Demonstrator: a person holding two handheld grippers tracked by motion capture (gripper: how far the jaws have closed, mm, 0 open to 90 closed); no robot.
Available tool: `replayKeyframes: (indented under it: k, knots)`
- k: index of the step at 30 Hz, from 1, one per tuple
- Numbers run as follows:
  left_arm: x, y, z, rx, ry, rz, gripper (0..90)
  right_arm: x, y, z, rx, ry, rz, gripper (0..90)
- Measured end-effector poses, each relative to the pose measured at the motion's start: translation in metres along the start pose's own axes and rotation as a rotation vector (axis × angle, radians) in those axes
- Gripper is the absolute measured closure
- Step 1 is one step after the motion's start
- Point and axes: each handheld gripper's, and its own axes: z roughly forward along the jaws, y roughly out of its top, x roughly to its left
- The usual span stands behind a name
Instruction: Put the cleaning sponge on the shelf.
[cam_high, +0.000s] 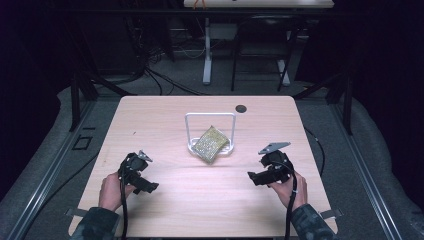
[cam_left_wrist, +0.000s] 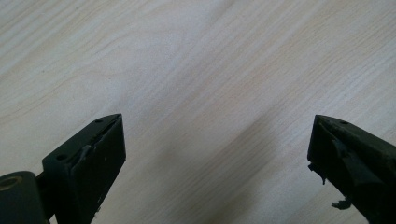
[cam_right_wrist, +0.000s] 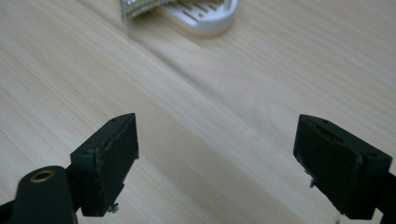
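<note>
Both hands sit at the near edge of the table (cam_high: 165, 200), each with a gripper. Left gripper (cam_high: 141, 176), toward the near left corner, has its jaws spread wide over bare wood and holds nothing; it is best kept low and still. Right gripper (cam_high: 261, 176), toward the near right corner, is likewise wide open and empty, and it points toward the sponge (cam_high: 210, 144). For a clean pick, I judge it should go forward with the jaws kept wide, come in square to the sponge's flat faces, and close on the free lower corner, not on the rack (cam_high: 210, 131).

Sponge: a flat yellow-green pad with a glittery, scouring-type face, leaning tilted in the white wire rack at the table's middle, nearer the far edge. Its lower corner seems to overhang the rack's base, though the view is too coarse to be sure.
</note>
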Motion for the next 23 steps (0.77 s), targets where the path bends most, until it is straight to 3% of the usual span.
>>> replayKeyframes:
  k: [5,8,23]
  knots:
    - [0.000,0.001,0.001,-0.001,-0.003,0.003,4.2,-0.006,-0.019,0.003,0.036,0.000,0.030,10.9]
    - [0.000,0.000,0.001,-0.001,-0.004,0.003,4.2,-0.007,-0.024,0.005,0.056,-0.006,0.025,9.8]
    - [0.000,0.001,0.001,0.004,-0.007,0.004,4.2,-0.013,-0.028,0.012,0.084,-0.031,0.024,9.4]
